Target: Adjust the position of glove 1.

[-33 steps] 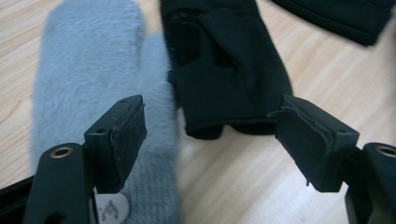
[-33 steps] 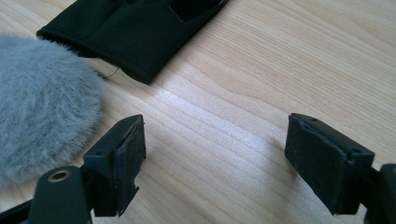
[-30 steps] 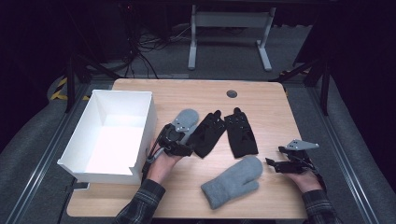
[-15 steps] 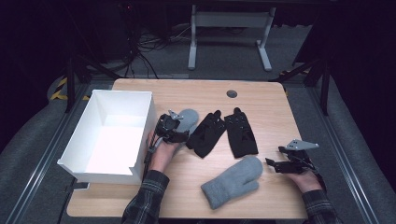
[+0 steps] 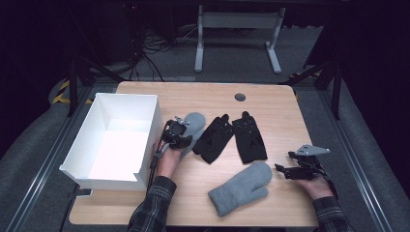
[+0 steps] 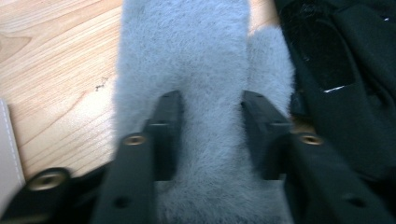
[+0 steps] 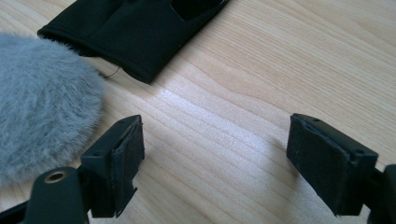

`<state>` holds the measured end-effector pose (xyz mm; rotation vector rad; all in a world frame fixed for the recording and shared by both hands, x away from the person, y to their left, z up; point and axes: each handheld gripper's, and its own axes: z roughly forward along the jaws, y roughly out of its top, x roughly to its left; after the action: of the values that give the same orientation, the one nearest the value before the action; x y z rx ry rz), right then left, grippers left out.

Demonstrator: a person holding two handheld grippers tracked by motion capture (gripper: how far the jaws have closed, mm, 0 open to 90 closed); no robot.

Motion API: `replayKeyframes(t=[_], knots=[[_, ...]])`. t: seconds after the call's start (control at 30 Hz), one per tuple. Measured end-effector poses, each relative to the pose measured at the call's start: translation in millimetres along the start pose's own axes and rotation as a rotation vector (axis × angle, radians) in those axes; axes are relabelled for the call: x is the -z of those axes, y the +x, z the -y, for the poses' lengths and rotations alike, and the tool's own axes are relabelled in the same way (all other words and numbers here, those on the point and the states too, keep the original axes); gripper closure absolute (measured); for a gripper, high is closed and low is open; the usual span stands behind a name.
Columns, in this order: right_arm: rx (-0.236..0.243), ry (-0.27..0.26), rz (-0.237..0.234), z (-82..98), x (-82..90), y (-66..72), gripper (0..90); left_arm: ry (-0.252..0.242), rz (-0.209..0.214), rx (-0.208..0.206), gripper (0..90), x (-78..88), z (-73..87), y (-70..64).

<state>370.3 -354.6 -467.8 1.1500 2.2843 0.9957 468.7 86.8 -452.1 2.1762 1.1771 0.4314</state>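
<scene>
A grey fuzzy mitten (image 5: 194, 124) lies beside the white box, and my left gripper (image 5: 180, 133) sits low on its near end. In the left gripper view the jaws have just been closing, and the left gripper (image 6: 211, 100) now pinches a ridge of the mitten (image 6: 205, 56) between its pads. A second grey mitten (image 5: 241, 188) lies near the front edge. My right gripper (image 5: 286, 170) rests just right of it, open. In the right gripper view the right gripper (image 7: 215, 128) spans bare wood, with that mitten (image 7: 42, 102) to its left.
Two black gloves (image 5: 215, 137) (image 5: 249, 136) lie side by side mid-table, the left one touching the gripped mitten. An open white box (image 5: 101, 180) stands at the table's left edge. A dark round grommet (image 5: 240, 97) is near the back edge.
My left gripper moved away from me and down onto the mitten by the box, and its jaws narrowed around the fur. The right gripper stayed put.
</scene>
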Motion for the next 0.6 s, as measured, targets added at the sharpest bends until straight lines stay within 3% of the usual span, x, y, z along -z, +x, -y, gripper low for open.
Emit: replayKeyframes(t=[0.03,0.17,0.37,0.6], knots=[[0.0,0.0,-0.001,0.0,0.0,0.0,19.6,0.002,-0.001,0.0,73.6,0.4,-0.1,0.3],[0.0,0.0,-0.001,0.0,0.0,0.0,19.6,0.008,0.002,0.025,81.8,3.2,-1.8,0.4],[0.0,0.0,0.0,0.0,0.0,0.0,19.6,0.029,0.01,0.025,83.5,10.9,-8.9,-2.9],[0.0,0.0,-0.001,0.0,0.0,0.0,19.4,0.012,0.028,0.015,83.8,22.9,-20.0,-8.0]])
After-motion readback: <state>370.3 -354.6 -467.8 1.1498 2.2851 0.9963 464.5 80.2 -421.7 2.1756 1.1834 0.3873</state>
